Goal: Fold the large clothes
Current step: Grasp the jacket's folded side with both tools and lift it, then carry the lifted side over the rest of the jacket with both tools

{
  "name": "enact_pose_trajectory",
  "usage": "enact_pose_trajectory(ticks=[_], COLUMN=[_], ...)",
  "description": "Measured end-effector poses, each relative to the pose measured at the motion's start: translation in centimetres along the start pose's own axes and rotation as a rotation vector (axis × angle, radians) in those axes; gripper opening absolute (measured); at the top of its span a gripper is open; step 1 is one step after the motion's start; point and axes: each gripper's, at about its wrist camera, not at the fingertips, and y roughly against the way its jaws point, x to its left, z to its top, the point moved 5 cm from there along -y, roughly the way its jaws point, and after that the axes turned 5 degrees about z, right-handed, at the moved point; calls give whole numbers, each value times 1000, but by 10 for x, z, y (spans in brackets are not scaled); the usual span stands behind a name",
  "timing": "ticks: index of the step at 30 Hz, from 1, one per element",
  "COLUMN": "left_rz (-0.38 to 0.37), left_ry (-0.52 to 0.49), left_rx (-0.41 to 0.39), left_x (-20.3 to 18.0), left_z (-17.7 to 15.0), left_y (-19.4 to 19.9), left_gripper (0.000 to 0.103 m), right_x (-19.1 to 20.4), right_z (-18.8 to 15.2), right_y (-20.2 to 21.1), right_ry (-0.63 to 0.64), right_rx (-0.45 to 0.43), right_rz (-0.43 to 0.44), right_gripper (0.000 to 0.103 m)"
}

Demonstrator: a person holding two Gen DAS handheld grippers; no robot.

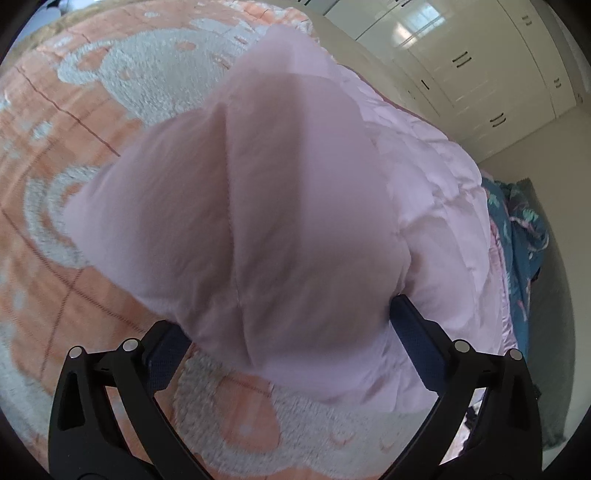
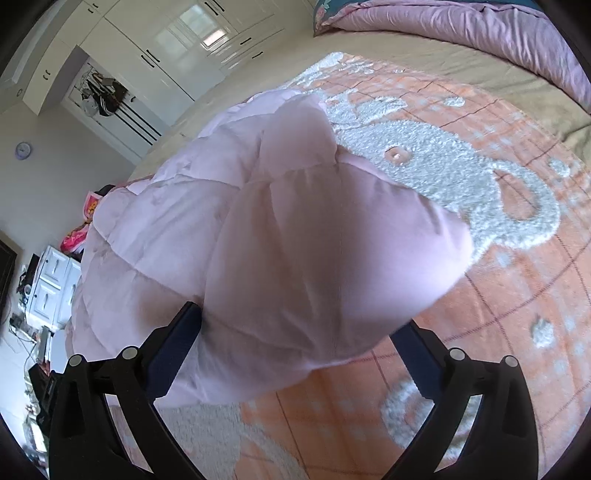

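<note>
A pale pink quilted jacket point(image 1: 280, 192) lies over an orange and white patterned blanket point(image 1: 74, 122) on a bed. My left gripper point(image 1: 284, 332) is shut on a thick fold of the jacket, which bulges up and hides the fingertips. In the right wrist view the same jacket point(image 2: 258, 236) fills the middle. My right gripper point(image 2: 299, 339) is shut on another puffy fold, held a little above the blanket point(image 2: 498, 295). Both pairs of fingers stand wide around the bulky cloth.
White wardrobe doors point(image 1: 480, 55) stand behind the bed. A teal floral duvet point(image 1: 524, 236) lies at the right edge. A lilac duvet point(image 2: 480, 33) lies at the head of the bed. White drawers point(image 2: 51, 280) and clutter stand at the left.
</note>
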Motion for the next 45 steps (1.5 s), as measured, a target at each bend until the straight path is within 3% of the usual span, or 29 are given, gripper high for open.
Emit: enact_pose_trajectory(ticks=[6,9,14,19,22,26,30,36,45], left_rz=[-47,-49,-38,-26,-6,18,45,55,58], left_ry=[41,49,46,34,-6,-53,-92,-136,-168], left_rx=[-26,-41,-49,-51,-67,-88,-121,-146,-155], left_x=[0,-2,-9,-15,-23,-33,-39,-48,-40], left_z=[4,5,6,9,11,13,13,15,5], left_y=[-14,-16,-19,-19,-12,-2,9,26,54], left_gripper=[95,95,95,93,83,63,52,44,43], right_x=[-9,-6,6,19,26,36,46,56,68], right_z=[1,-1,1,3,4,4,4,4,-11], right_y=[-17,-16,-10,0,6,12,17,26,61], right_ry=[-86,-70,3,72,115,151,181,225,293], right_rx=[5,-19,-17,-21,-30,-38,-44,-43,-56], right_rz=[79,93,136,144,143,131,124,116,124], right_gripper=[99,98,66,48,42,39,37,35,34])
